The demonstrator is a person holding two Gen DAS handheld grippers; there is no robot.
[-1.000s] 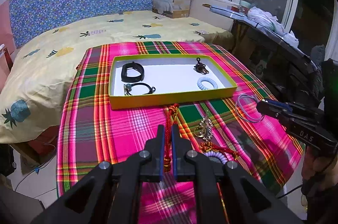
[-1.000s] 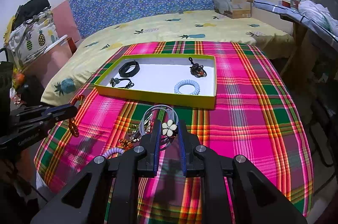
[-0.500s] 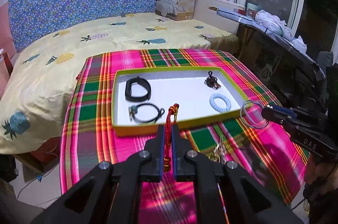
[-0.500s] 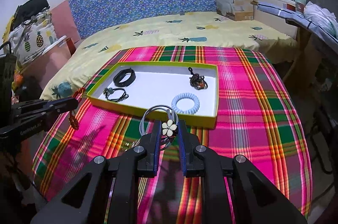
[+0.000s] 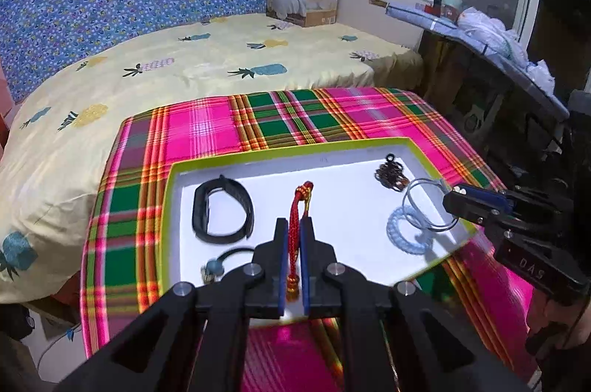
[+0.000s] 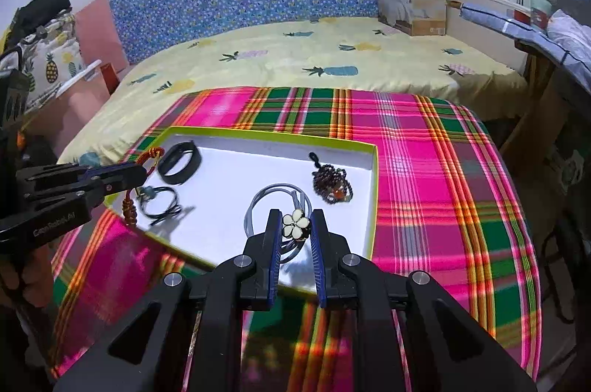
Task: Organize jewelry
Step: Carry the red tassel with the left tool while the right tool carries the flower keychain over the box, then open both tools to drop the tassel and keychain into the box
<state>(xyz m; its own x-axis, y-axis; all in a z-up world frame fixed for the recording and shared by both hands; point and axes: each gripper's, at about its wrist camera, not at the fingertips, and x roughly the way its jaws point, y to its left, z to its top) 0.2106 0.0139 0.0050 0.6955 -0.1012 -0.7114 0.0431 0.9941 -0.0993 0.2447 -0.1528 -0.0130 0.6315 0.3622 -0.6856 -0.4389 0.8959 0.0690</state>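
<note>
The left gripper [image 5: 294,225] was closed on a red cord [image 5: 298,229], which ran up between its blue-padded fingers [image 5: 283,255] with a knotted loop standing above the tips and a small gold knot hanging at the bottom. It hovered over the near left part of the tray [image 5: 280,153], a shallow white-floored box with a lime-green rim lying on the plaid cloth [image 5: 207,129]. From the right wrist view the same cord [image 6: 147,157] showed at the tray's left edge, its lower end dangling just outside the rim. The right gripper [image 6: 294,229] was clamped on the flower charm [image 6: 295,225] of a grey hair tie [image 6: 275,196], whose loops hung ahead of the fingertips over the tray's near right part. In the left wrist view that hair tie [image 5: 421,207] overlapped a pale blue coil tie [image 5: 406,235] on the tray floor; whether they touched could not be told. A black band [image 5: 221,211] lay in the tray just left of the left gripper, a black tie [image 6: 160,201] with a small bead near it, and a dark beaded piece [image 6: 330,183] sat toward the far right corner, just ahead of the right gripper. Behind the cloth spread the yellow pineapple bedsheet [image 5: 207,59].
</note>
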